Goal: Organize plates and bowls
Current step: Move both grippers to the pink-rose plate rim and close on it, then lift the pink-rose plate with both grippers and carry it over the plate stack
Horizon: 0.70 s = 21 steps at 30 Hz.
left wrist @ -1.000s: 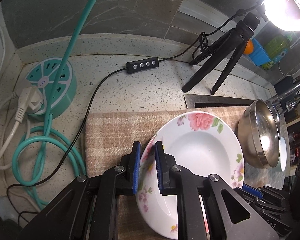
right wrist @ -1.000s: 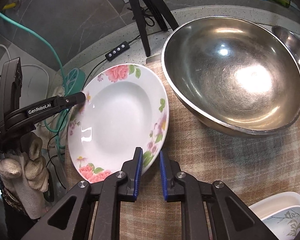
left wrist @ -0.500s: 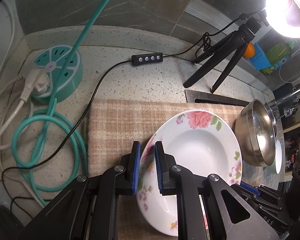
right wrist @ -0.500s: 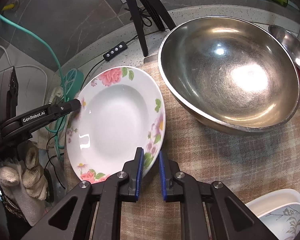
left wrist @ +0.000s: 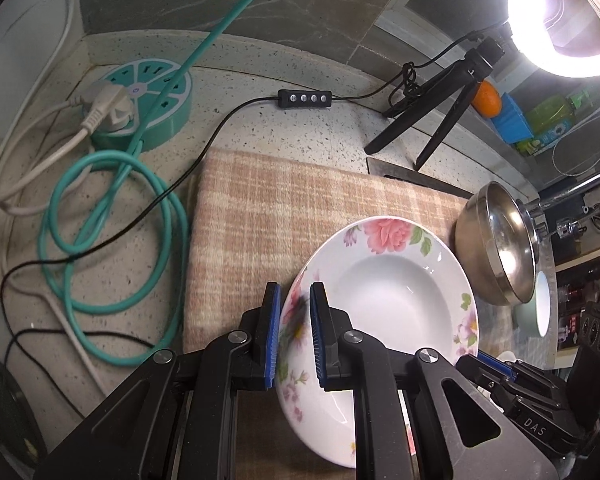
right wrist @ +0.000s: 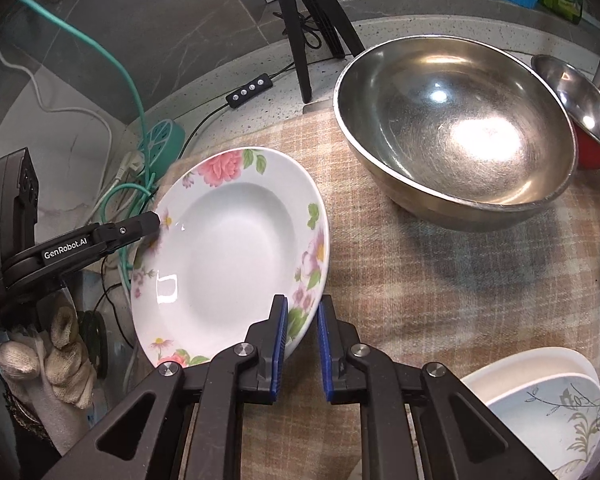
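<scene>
Lower centre of both wrist views: floral plate, tilted, lifted off checked cloth, rim pinched at two opposite edges. Left gripper clamped on rim at plate's left side; right gripper clamped on rim at plate's lower right edge. Both sets of tongs squeezed onto thin rim, only a narrow gap between blue pads, filled by rim.

Right of plate in right wrist view: big steel bowl on cloth, near but apart from plate. Behind it, far right: smaller steel bowl, red outside. Bottom right: stacked white plates, likely the stacking spot. Upper left of left wrist view: teal power strip with cables; tripod upper right. Gloved hand at lower left of right wrist view.

Risks, judged:
- Glazed rim slick, grip shallow; plate slipping out if either hand pulls apart or twists against the other.
- Uneven motion of two hands levering rim, chipping or dropping it onto cloth.
- Swinging right too low, clipping big bowl's rim.
- Setting down off-centre on stack, sliding off.
- Drifting left, snagging cables.
</scene>
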Each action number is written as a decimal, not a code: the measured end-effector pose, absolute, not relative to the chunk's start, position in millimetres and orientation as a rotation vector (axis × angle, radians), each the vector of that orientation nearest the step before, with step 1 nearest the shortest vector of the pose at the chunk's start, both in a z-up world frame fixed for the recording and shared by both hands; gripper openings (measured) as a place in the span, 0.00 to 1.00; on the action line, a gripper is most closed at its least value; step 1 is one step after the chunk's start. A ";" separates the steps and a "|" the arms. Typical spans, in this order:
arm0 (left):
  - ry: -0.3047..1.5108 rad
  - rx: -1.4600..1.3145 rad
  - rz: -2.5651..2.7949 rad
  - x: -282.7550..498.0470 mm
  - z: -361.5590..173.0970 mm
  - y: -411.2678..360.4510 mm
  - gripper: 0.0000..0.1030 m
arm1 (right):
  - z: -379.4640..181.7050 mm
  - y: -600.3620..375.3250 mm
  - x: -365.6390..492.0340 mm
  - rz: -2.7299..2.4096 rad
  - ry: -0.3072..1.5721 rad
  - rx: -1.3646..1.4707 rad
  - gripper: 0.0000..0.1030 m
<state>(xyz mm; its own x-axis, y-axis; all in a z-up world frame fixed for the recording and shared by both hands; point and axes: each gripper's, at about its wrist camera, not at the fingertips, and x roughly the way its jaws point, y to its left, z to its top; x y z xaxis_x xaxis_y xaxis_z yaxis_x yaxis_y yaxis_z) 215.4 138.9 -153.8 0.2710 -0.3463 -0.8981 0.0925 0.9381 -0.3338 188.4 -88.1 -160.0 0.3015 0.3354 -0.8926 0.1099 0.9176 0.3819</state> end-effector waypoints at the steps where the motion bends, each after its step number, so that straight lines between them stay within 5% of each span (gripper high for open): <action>1: 1.261 -0.239 -0.295 212.5 -152.3 140.4 0.12 | -158.6 -88.1 185.7 0.157 1.263 0.402 0.13; 21: 1.193 -0.309 -0.300 148.7 -116.3 118.8 0.12 | -126.8 -118.6 137.3 0.197 1.213 0.382 0.13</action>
<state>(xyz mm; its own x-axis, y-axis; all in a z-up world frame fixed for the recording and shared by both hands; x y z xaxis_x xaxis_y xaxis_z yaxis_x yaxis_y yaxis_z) 148.7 118.8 -116.3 0.3394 -0.3865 -0.8576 0.0652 0.9191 -0.3885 137.3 -118.6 -126.8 0.3434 0.3489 -0.8719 0.0544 0.9195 0.3894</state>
